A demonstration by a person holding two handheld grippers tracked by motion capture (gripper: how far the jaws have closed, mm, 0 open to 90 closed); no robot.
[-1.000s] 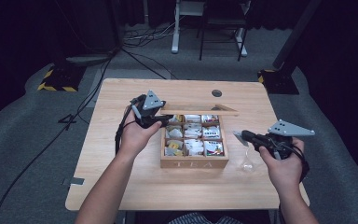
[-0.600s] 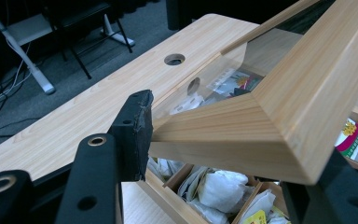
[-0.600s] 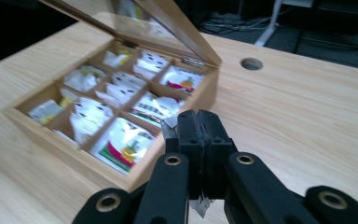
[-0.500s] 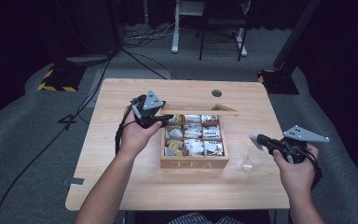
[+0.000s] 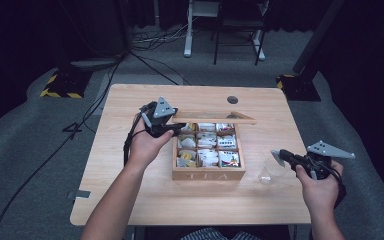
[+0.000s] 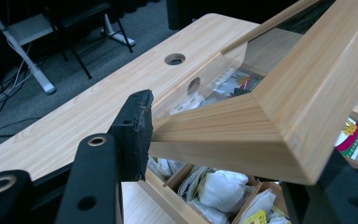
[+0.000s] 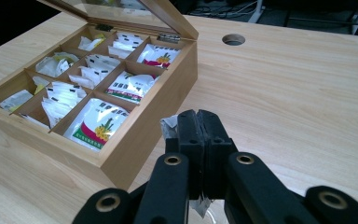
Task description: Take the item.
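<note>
A wooden tea box (image 5: 207, 175) stands mid-table, its compartments full of tea packets (image 5: 228, 158). Its glass-paned lid (image 5: 215, 119) is propped up. My left gripper (image 5: 172, 122) is shut on the lid's left front corner. In the left gripper view the lid's wooden frame (image 6: 270, 116) sits between the jaws, and the left pad (image 6: 137, 126) presses on it. To the right of the box, my right gripper (image 5: 280, 156) is shut on a small white tea bag (image 7: 170, 125), just above a clear glass (image 5: 270, 172). The box (image 7: 144, 140) lies to the left in the right gripper view.
The table (image 5: 130, 200) has a round cable hole (image 5: 232, 99) behind the box. Cables trail off its left edge to the floor. A chair and a desk leg stand beyond the far edge. Bare wood lies in front of the box and to its left.
My right hand has shifted right and lower with the tea bag, ending over the glass. The left gripper and the lid have kept still.
</note>
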